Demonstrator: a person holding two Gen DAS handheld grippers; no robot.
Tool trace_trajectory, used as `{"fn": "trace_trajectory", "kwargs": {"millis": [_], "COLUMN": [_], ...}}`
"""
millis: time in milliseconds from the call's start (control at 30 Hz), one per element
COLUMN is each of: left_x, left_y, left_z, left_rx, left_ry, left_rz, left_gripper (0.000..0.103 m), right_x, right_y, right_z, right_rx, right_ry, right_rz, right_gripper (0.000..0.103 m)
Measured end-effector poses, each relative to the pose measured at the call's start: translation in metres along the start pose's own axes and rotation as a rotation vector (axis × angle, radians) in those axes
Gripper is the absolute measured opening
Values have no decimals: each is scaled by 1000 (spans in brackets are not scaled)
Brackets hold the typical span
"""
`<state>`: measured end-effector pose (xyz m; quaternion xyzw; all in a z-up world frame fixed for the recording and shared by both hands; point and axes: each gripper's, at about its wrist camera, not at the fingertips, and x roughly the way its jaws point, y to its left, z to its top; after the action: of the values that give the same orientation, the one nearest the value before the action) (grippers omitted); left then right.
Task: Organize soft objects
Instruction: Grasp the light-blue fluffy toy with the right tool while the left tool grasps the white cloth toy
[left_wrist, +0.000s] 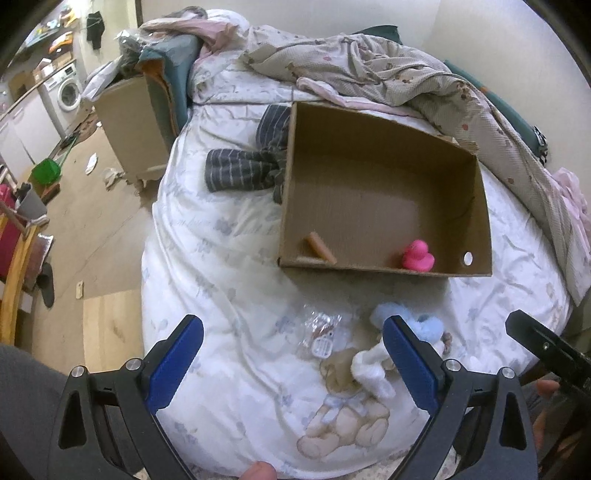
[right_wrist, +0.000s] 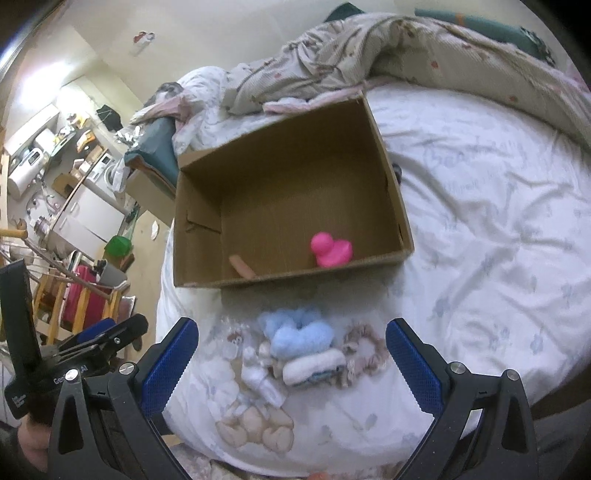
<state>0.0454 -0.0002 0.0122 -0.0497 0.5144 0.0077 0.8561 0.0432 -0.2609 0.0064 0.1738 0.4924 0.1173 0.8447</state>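
Observation:
An open cardboard box (left_wrist: 384, 271) (right_wrist: 199, 225) lies on the white bed. Inside it are a pink rubber duck (left_wrist: 417, 256) (right_wrist: 330, 249) and a tan sausage-shaped toy (left_wrist: 320, 246) (right_wrist: 242, 266). In front of the box lie a fluffy light blue scrunchie (right_wrist: 295, 330) (left_wrist: 428, 326), a white fluffy piece (right_wrist: 314, 365) (left_wrist: 369, 373), a beige scrunchie (right_wrist: 365, 349) and a clear plastic packet (left_wrist: 319, 332) (right_wrist: 231, 341). My left gripper (left_wrist: 293, 360) is open and empty above the near bed edge. My right gripper (right_wrist: 291, 360) is open and empty, straddling the soft pile from above.
A striped dark garment (left_wrist: 243, 166) lies left of the box. A crumpled blanket (left_wrist: 388, 74) (right_wrist: 406, 48) covers the far side of the bed. A bedside cabinet (left_wrist: 129, 122) and cluttered floor (left_wrist: 85, 229) lie to the left.

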Motion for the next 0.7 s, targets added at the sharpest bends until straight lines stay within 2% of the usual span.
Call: {"fn": "trace_trajectory", "kwargs": {"millis": [233,467,700], "left_x": [21,29,39], "left_y": [8,2,2], "left_z": [-8,-5,-7], "left_rx": [-40,-53,-45], "left_ry": [69,84,118], "left_rz": [33,35,40], "left_gripper": [97,97,97], "right_x": [18,54,90], "right_y": [-15,-39,-26], "right_z": [-8,-9,-10], "right_rx": [80,210,149], "right_ry": [86,195,277], "right_rz": [6,33,-10], "right_gripper": [103,103,103]}}
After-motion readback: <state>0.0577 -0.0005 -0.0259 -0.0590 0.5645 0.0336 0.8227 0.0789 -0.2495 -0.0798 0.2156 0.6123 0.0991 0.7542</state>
